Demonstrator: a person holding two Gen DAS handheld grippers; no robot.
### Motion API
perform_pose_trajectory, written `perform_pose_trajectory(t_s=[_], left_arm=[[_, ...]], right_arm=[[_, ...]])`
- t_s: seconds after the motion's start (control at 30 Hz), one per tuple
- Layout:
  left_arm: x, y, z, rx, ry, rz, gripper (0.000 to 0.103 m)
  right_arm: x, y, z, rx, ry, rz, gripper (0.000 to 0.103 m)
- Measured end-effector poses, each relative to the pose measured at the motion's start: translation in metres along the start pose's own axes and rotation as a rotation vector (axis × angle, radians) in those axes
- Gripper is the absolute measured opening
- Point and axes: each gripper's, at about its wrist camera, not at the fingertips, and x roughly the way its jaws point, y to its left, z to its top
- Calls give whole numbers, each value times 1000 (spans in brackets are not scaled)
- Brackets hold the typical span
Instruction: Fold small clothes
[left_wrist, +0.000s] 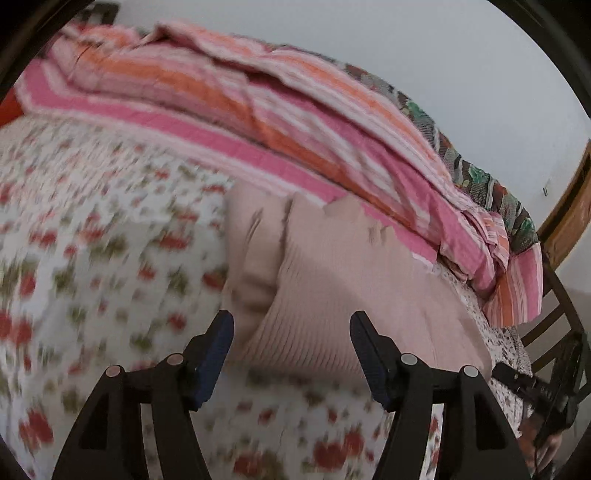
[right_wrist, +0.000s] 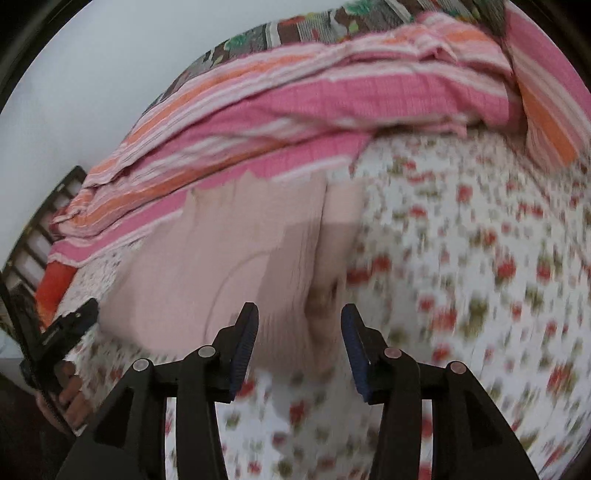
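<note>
A pale pink ribbed garment (left_wrist: 332, 280) lies folded over on the floral bedsheet (left_wrist: 92, 258). My left gripper (left_wrist: 291, 325) is open and empty, its jaws just over the garment's near edge. In the right wrist view the same garment (right_wrist: 229, 266) lies on the sheet (right_wrist: 480, 277). My right gripper (right_wrist: 299, 321) is open and empty, its jaws over the garment's near right part. Both views are motion-blurred. Each gripper shows at the edge of the other's view, the right one (left_wrist: 554, 398) and the left one (right_wrist: 62, 350).
A pink, orange and white striped blanket (left_wrist: 258, 103) is bunched along the far side of the bed, also in the right wrist view (right_wrist: 314, 103). A darker patterned cloth (left_wrist: 491, 184) lies behind it. A wooden frame (left_wrist: 569, 206) and a dark slatted headboard (right_wrist: 40, 229) stand at the bed's ends.
</note>
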Motion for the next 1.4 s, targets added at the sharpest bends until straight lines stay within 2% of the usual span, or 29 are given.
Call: perform_pose_trajectory(t_s=[0.1, 0.23, 0.3, 0.43, 0.53, 0.63, 0.7, 0.73, 0.77, 0.8, 0.9, 1.0, 1.13, 1.4], left_arm=[[-5, 10, -17, -8, 9, 14, 63], [-3, 14, -21, 5, 25, -52, 63], [4, 17, -18, -25, 38, -107, 63], [19, 20, -9, -109, 32, -162, 62], [29, 18, -5, -147, 11, -136, 55], [36, 16, -3, -177, -8, -104, 41], [40, 19, -2, -189, 3, -95, 22], [43, 20, -2, -196, 12, -101, 18], [44, 21, -3, -200, 15, -108, 14], [43, 21, -3, -197, 11, -111, 11], [37, 18, -6, -156, -6, -98, 10], [28, 15, -9, -140, 6, -80, 10], [1, 5, -16, -109, 17, -101, 9], [-60, 3, -75, -58, 76, -121, 9]], right_arm=[[3, 0, -23, 27, 40, 43, 51], [10, 6, -36, 43, 42, 65, 53], [15, 7, -34, 72, 26, 97, 57], [31, 6, -24, 163, 11, 129, 57], [42, -2, -15, 251, -14, 143, 57], [51, -7, -5, 303, -38, 132, 52], [60, -8, 1, 308, -33, 97, 36], [63, -9, 3, 308, -30, 92, 30], [67, -10, 5, 305, -23, 109, 16], [68, -12, 5, 308, -16, 122, 14], [63, -16, 6, 335, -7, 151, 10], [47, -15, 4, 308, -11, 168, 9], [23, -10, -11, 249, -1, 141, 9], [-34, -19, -64, 209, 23, 134, 8]])
